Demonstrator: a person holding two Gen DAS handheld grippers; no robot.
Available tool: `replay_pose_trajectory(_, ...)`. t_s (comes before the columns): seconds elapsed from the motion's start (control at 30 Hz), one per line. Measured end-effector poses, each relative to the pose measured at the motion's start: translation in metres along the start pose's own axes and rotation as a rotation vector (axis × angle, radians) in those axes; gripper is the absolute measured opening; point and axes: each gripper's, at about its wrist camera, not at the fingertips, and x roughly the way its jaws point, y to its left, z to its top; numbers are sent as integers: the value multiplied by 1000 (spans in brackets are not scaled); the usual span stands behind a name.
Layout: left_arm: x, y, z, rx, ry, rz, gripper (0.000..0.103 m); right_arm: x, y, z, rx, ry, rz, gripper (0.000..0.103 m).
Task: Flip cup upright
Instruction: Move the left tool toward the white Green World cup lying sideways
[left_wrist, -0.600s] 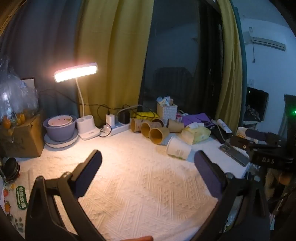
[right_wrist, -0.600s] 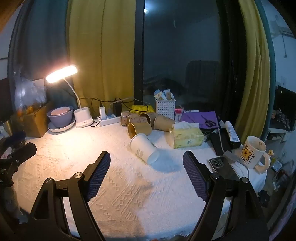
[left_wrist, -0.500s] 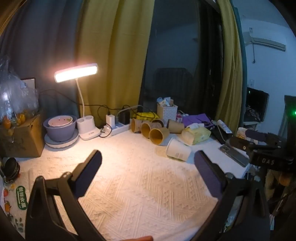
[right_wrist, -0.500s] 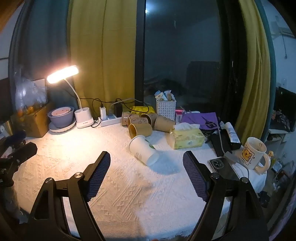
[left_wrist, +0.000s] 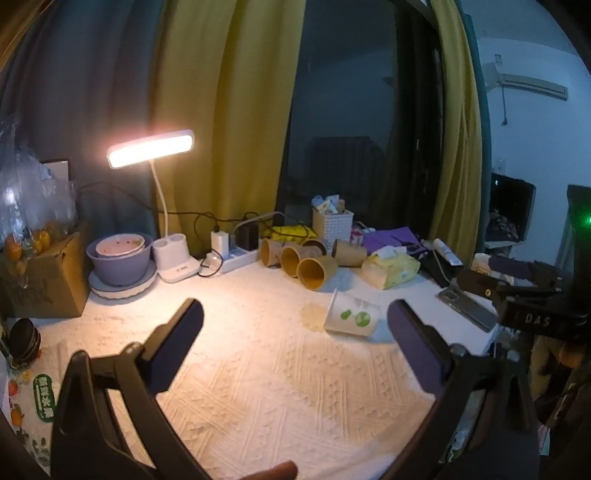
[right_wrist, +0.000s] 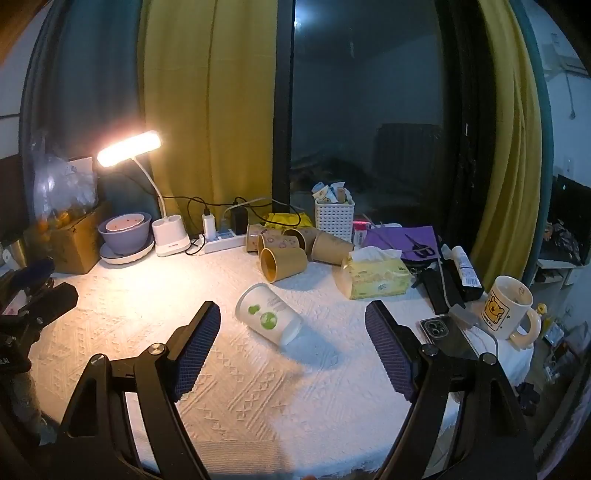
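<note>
A white paper cup with green dots (right_wrist: 269, 314) lies on its side on the white textured cloth, its mouth toward the far left; it also shows in the left wrist view (left_wrist: 351, 317). My right gripper (right_wrist: 293, 338) is open and empty, hovering just in front of the cup, which sits between and beyond its fingertips. My left gripper (left_wrist: 295, 338) is open and empty over the cloth, the cup lying ahead near its right finger (left_wrist: 417, 343). The right gripper body shows at the right edge of the left wrist view.
Several brown paper cups (right_wrist: 282, 262) lie on their sides behind the white cup. A tissue pack (right_wrist: 375, 277), a white basket (right_wrist: 334, 219), a lit desk lamp (right_wrist: 129, 147), a purple bowl (right_wrist: 125, 232), a phone (right_wrist: 437, 326) and a bear mug (right_wrist: 508, 310) ring the table.
The white cup appears nearer and lower in both views: both grippers have moved closer toward it. Both stay open.
</note>
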Motion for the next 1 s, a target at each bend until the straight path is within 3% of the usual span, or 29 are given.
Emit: replay_pose_trajectory(1.0, 2, -2, -2, -2, -4, -20, 101, -2, 1, 4, -2, -4, -1, 84)
